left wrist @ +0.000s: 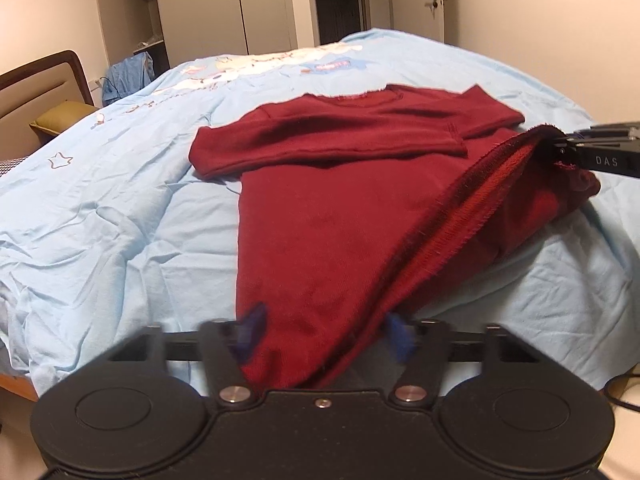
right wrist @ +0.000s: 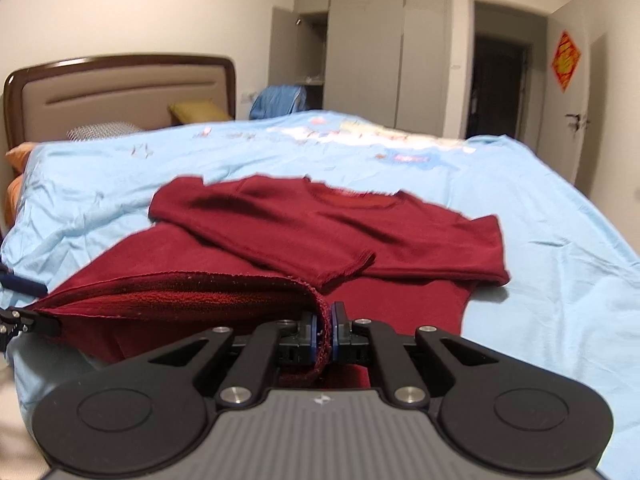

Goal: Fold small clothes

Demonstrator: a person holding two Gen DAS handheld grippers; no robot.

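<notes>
A dark red sweater (left wrist: 340,208) (right wrist: 320,224) lies on the light blue bedsheet (left wrist: 120,220) (right wrist: 560,264), neck away from me and both sleeves folded across the chest. Its hem is lifted and stretched between the two grippers. My right gripper (right wrist: 325,334) is shut on one hem corner; in the left wrist view it shows at the right edge (left wrist: 560,148). My left gripper (left wrist: 326,334) has its blue pads (left wrist: 252,332) wide apart and blurred, with the other hem corner lying between them. It shows at the left edge of the right wrist view (right wrist: 16,308).
A padded headboard (right wrist: 120,92) with pillows (right wrist: 200,112) is at the far left. Grey wardrobes (right wrist: 360,60), a dark doorway (right wrist: 500,84) and a door (left wrist: 432,0) line the back wall. A blue cloth heap (right wrist: 280,100) sits beside the bed. A cable (left wrist: 616,392) lies on the floor.
</notes>
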